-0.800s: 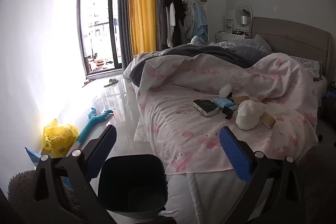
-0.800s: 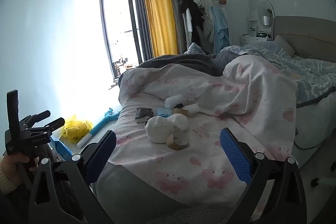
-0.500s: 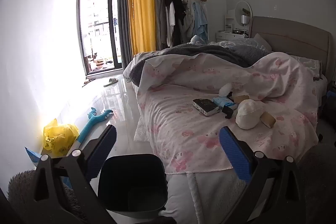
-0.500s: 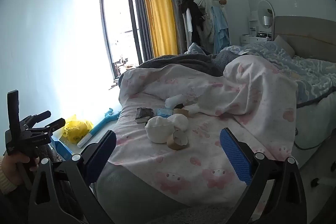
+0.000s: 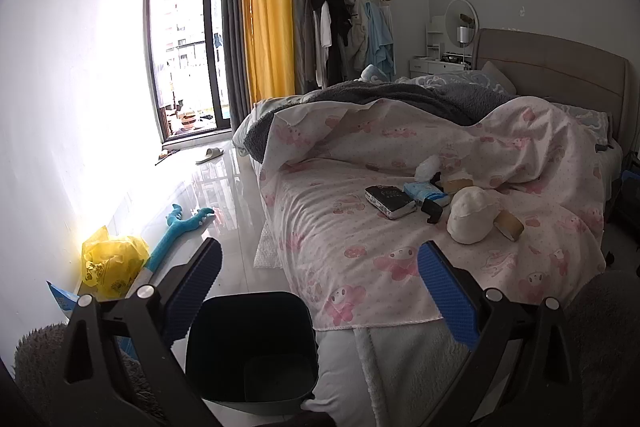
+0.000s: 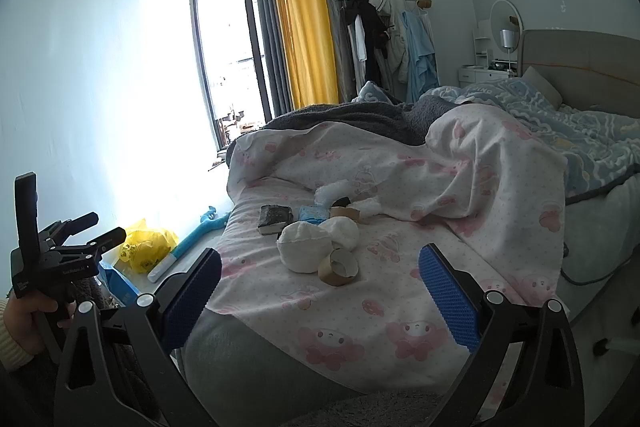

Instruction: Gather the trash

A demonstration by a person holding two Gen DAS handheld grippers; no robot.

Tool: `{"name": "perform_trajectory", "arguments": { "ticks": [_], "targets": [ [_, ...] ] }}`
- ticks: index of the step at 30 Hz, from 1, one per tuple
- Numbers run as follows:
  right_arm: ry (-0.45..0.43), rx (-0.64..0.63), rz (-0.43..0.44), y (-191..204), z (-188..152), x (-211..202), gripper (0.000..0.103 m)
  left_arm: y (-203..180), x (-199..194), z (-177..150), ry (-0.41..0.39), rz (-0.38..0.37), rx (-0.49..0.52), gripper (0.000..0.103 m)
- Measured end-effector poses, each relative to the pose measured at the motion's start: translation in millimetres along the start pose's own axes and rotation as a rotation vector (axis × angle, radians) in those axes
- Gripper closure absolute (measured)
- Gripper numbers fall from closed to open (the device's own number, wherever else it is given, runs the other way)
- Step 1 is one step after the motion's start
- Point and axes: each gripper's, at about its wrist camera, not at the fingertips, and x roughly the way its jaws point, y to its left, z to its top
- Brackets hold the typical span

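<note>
Left wrist view: left gripper point(image 5: 318, 277) gapes wide, empty, above the dark bin point(image 5: 252, 343). Right gripper point(image 6: 320, 283) equally wide; crumpled white paper point(image 6: 304, 246) and cardboard roll point(image 6: 338, 267) lie on the bed point(image 6: 360, 315).

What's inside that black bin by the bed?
Looking down into the black bin from the left wrist view, only its dark walls and bare bottom show, with no trash visible. The left tool's finger covers one near corner, so that bit stays hidden.

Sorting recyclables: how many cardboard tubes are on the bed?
2: one nearest the camera, beside the white bundle; one farther back beside the blue pack. More may be hidden.
</note>
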Motion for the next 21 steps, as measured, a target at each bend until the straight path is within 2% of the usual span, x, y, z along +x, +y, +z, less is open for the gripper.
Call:
{"name": "perform_trajectory", "arguments": {
  "ticks": [21],
  "targets": [
    [0.004, 0.002, 0.001, 1.9, 0.0, 2.0, 0.003, -0.1, 0.3, 0.5, 0.003, 0.001, 0.001, 0.003]
  ]
}}
